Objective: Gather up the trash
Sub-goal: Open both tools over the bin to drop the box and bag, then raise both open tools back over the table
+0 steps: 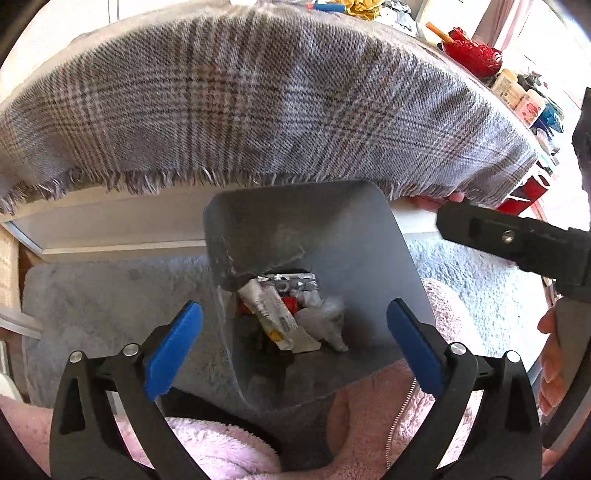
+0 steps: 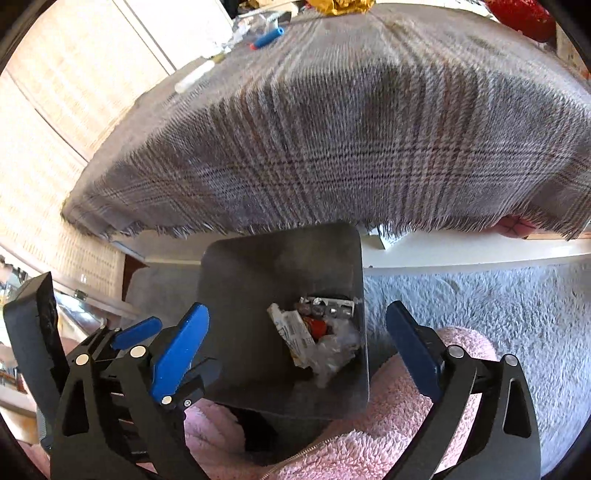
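Both my grippers are wide open right now with nothing between the blue pads. My left gripper (image 1: 294,345) and my right gripper (image 2: 297,349) both hang over the grey bin (image 1: 332,236), pointing steeply down into it. In the right wrist view I can also see the left one just off to the side, so they're close together.

The trash is where it should be: a squeezed-out tube (image 1: 271,314), a foil blister pack (image 1: 295,282), something small and red (image 1: 291,304) and some crumpled clear plastic (image 1: 325,321) all sit at the bottom of the bin. Looks to me like this drop is done and nothing is stuck to the pads.

Around the bin there's a fluffy grey rug (image 2: 480,306) and my pink fleece (image 2: 388,406) right below the grippers. Further out is the bench, covered by a plaid cloth (image 1: 258,110) with a fringed edge hanging right above the bin's far rim.

There's more stuff on top at the far end: a blue pen-like thing (image 2: 267,37), a white stick (image 2: 194,77), and some gold wrapping (image 2: 340,5). My guess is that's next.

Tips for doing this bit well: lift clear of the bin rim before swinging toward the bench, watch that fringe so it doesn't snag a finger, and keep the two grippers from bumping each other since they're so close.
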Demonstrator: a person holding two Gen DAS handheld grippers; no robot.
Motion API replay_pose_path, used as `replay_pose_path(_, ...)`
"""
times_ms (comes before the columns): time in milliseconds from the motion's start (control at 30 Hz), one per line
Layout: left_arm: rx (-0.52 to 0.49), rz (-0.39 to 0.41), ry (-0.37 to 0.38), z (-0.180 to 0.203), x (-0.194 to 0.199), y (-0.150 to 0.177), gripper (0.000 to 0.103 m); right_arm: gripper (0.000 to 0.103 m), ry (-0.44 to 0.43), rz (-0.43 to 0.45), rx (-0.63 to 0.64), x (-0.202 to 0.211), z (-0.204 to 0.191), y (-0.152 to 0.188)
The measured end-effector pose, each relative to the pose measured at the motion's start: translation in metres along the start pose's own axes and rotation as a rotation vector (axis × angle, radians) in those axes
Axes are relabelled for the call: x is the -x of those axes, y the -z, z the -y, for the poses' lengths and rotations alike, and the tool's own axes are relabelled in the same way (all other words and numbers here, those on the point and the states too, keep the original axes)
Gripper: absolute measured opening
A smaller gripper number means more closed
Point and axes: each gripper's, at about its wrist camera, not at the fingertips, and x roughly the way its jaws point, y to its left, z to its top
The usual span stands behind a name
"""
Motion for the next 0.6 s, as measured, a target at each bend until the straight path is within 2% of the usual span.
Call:
replay_pose_path(300, 0.002, 0.087, -0.060, -0.019, 0.045, -0.020, 0.095, 0.099, 0.009, 0.065, 0.004, 0.026, 0.003, -0.010)
replay_pose_path(467, -0.001, 0.161, -0.072, -0.028, 0.072, -0.039, 0.095, 0.099, 0.045, 0.141, 0.037, 0.051, 0.004, -0.033)
replay_pose_path(600, -0.011, 0.221, -0.063, -0.034, 0.093, -0.066, 0.095, 0.099, 0.073, 0.224, 0.068, 0.075, 0.002, -0.061)
